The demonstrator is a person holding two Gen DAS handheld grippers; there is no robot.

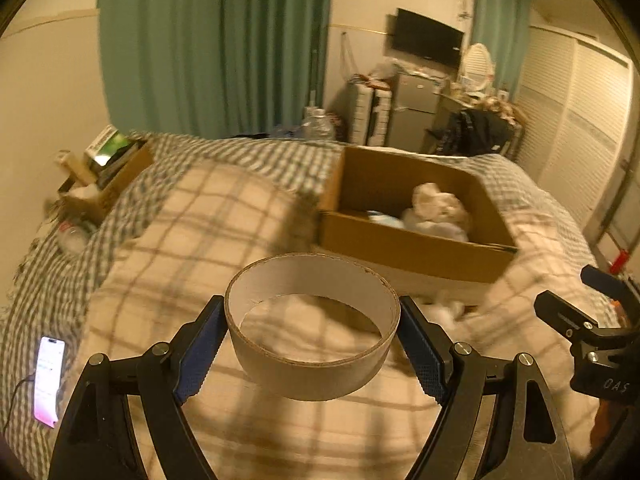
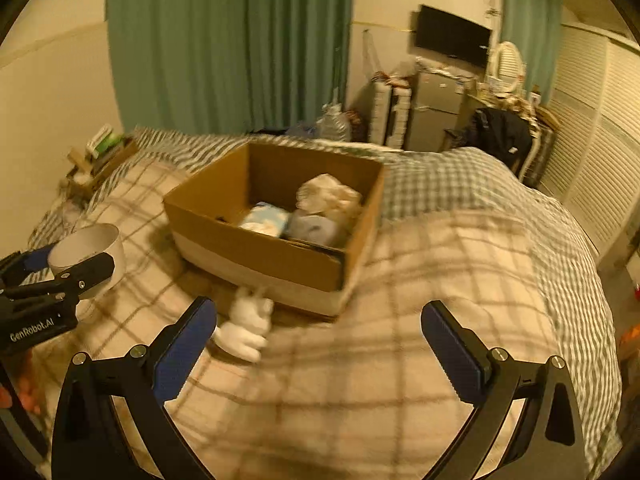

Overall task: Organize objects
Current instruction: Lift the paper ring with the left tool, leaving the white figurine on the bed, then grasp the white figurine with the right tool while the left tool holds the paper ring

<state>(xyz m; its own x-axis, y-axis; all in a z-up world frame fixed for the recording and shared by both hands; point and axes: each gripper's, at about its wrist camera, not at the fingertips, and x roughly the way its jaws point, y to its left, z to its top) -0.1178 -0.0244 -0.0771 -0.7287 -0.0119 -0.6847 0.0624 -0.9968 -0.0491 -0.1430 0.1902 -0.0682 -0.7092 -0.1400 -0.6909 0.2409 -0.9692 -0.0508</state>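
Note:
My left gripper (image 1: 312,320) is shut on a cardboard ring (image 1: 312,368), an empty tape roll core, held above the plaid bed cover; the ring also shows in the right wrist view (image 2: 90,248). An open cardboard box (image 1: 400,240) sits on the bed ahead and to the right, also in the right wrist view (image 2: 256,248). It holds crumpled white cloth (image 2: 330,196), a pale blue packet (image 2: 266,218) and a bluish item. My right gripper (image 2: 318,320) is open and empty above the bed. A small white plush toy (image 2: 246,324) lies by the box's near side, close to its left finger.
A lit phone (image 1: 49,380) on a cable lies on the bed at the left. A small cardboard box of books (image 1: 112,168) stands at the bed's far left. Beyond the bed are green curtains, a fridge (image 1: 412,116), a wall TV and louvred closet doors at the right.

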